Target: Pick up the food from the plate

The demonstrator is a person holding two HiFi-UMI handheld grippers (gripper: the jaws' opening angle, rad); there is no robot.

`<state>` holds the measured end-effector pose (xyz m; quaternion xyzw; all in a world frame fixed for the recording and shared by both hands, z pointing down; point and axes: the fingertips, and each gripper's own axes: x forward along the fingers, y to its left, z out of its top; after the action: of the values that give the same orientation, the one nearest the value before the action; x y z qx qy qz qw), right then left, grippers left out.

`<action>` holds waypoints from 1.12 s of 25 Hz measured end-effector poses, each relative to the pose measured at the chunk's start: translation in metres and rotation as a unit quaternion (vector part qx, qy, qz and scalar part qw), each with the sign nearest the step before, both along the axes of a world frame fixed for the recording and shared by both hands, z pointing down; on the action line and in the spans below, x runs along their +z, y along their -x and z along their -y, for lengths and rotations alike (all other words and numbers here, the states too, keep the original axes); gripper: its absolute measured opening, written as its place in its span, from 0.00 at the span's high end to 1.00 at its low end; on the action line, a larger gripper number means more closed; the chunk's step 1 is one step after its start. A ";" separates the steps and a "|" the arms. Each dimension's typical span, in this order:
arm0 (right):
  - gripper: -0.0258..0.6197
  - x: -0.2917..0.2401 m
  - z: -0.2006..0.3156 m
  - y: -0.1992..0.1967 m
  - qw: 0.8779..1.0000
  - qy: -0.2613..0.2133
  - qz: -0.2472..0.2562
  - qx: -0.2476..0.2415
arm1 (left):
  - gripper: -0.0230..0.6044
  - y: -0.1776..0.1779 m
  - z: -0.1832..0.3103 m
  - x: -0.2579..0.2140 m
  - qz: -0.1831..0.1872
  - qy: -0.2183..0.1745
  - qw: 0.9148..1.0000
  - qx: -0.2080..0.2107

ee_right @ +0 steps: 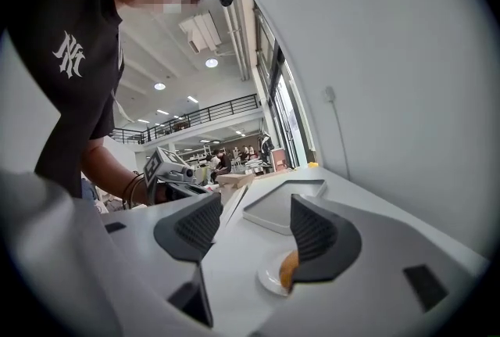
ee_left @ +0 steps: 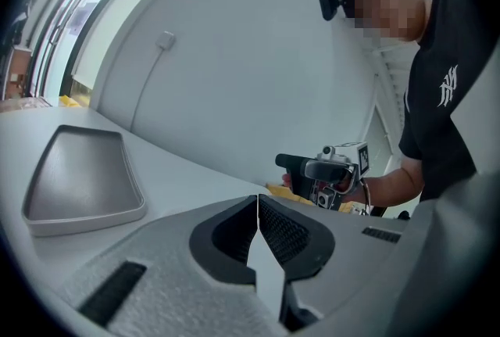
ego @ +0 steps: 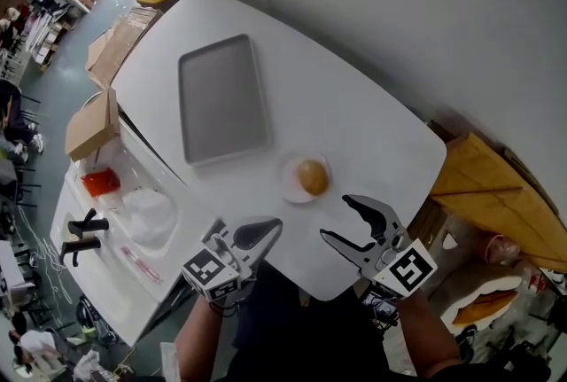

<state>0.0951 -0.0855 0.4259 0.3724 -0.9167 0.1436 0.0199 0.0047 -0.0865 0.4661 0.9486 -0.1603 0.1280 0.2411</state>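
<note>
Near the front edge of the tabletop (ego: pixel 363 119), my right gripper (ego: pixel 337 217) hovers with its jaws spread wide and empty, I judge so they can fit round the food (ego: pixel 312 176), which sits on the small plate (ego: pixel 290 186) just beyond. My left gripper (ego: pixel 267 230) hangs closed, clear of the approach.

Bare desk (ego: pixel 372 132) lies open between the right gripper (ego: pixel 334 215), its jaws apart, and the small plate (ego: pixel 290 185) with the round brown food (ego: pixel 311 177), while the grey tray (ego: pixel 221 97) lies flat beyond the plate and the white wall (ego: pixel 399 17) closes the desk's far side.
</note>
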 end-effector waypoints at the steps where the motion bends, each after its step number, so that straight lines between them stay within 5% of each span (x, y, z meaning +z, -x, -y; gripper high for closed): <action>1: 0.57 0.006 0.007 0.001 1.000 0.000 0.000 0.003 | 0.95 0.000 0.005 0.005 0.002 0.001 1.000 0.002; 7: 0.52 0.052 0.047 0.009 1.000 0.008 -0.025 0.014 | 0.95 0.000 0.032 0.045 0.029 -0.010 0.999 0.022; 16: 0.47 0.119 0.072 0.023 0.997 0.036 -0.052 0.036 | 0.95 -0.004 0.044 0.101 0.007 0.031 0.999 0.039; 28: 0.41 0.181 0.092 0.029 0.993 0.039 -0.102 0.053 | 0.95 -0.005 0.046 0.141 0.018 0.011 0.997 0.070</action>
<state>0.0663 -0.1772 0.6068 0.4325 -0.8824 0.1414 0.1200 0.0100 -0.1323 0.6069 0.9524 -0.0962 0.1635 0.2388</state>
